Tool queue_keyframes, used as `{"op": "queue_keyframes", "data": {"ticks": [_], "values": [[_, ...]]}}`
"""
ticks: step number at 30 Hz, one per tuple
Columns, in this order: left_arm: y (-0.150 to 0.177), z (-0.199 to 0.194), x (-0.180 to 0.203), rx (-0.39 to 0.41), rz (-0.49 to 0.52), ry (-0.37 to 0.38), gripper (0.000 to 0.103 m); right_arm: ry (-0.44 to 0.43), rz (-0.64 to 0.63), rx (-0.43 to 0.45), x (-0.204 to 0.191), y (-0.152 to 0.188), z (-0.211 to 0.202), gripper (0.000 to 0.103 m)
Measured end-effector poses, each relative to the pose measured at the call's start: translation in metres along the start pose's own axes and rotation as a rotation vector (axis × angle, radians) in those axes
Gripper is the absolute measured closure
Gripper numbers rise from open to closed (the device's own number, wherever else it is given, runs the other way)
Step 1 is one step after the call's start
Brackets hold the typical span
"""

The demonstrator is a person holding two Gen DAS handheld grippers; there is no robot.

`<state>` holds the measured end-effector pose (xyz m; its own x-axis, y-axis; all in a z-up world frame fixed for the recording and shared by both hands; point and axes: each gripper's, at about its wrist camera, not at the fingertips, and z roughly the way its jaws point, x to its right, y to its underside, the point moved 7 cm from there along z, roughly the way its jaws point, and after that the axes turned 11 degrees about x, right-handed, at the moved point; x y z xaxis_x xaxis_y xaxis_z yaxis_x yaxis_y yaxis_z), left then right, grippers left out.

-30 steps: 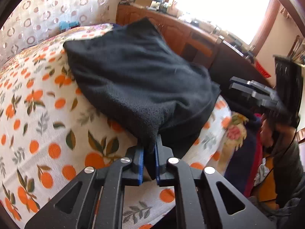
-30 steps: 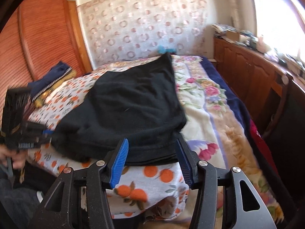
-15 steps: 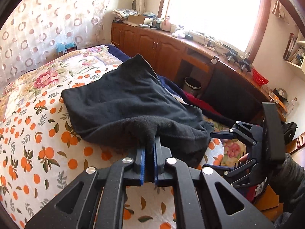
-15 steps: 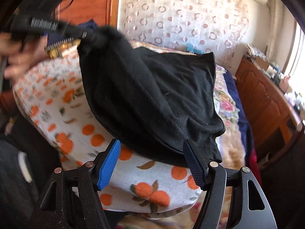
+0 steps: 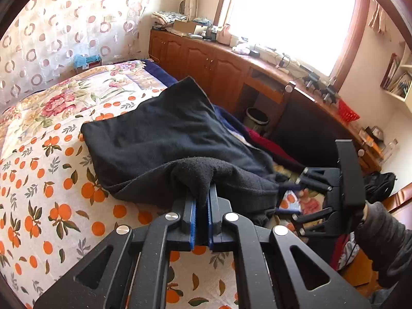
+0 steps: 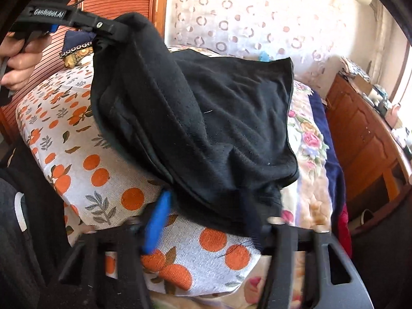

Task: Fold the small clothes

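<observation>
garment (image 5: 159, 139): black | bedsheet (image 5: 51, 206): white, orange fruit print (green leaves) | tool pads (image 6: 157, 221): blue

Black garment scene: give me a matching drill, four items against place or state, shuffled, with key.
Items:
1. left tool
2. right tool
3. black garment
4. small bin

States:
A. jaws apart around the garment's near edge, blurred, just been closing
B. on the floor by the wooden cabinets
C. clamped on a raised corner of fabric
D. partly lifted off the orange-print bedsheet

Pairs: 1-C, 2-A, 3-D, 4-B
</observation>
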<state>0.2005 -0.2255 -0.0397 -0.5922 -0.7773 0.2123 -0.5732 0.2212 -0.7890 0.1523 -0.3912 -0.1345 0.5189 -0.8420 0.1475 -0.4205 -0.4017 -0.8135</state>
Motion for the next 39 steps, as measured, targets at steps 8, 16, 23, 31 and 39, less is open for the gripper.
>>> {"op": "queue_keyframes", "data": {"ticks": [8, 16, 23, 31, 39], "values": [[-0.024, -0.006, -0.023, 0.043, -0.043, 0.011, 0.095, 0.019, -0.067, 0.077, 0.02, -0.041, -0.014, 0.096], [-0.058, 0.012, -0.079, 0.032, -0.114, -0.044, 0.092, 0.101, -0.169, 0.15, 0.059, -0.144, 0.03, 0.096], [-0.071, 0.018, -0.119, 0.067, -0.12, -0.076, 0.039, 0.119, -0.221, 0.114, 0.066, -0.184, 0.121, 0.096], [-0.053, 0.052, -0.153, -0.007, -0.121, -0.144, 0.036, 0.183, -0.169, 0.071, 0.082, -0.194, 0.183, 0.096], [-0.03, 0.094, -0.174, -0.094, -0.156, -0.184, 0.036, 0.232, 0.095, 0.046, 0.108, -0.183, 0.185, 0.038]]}}
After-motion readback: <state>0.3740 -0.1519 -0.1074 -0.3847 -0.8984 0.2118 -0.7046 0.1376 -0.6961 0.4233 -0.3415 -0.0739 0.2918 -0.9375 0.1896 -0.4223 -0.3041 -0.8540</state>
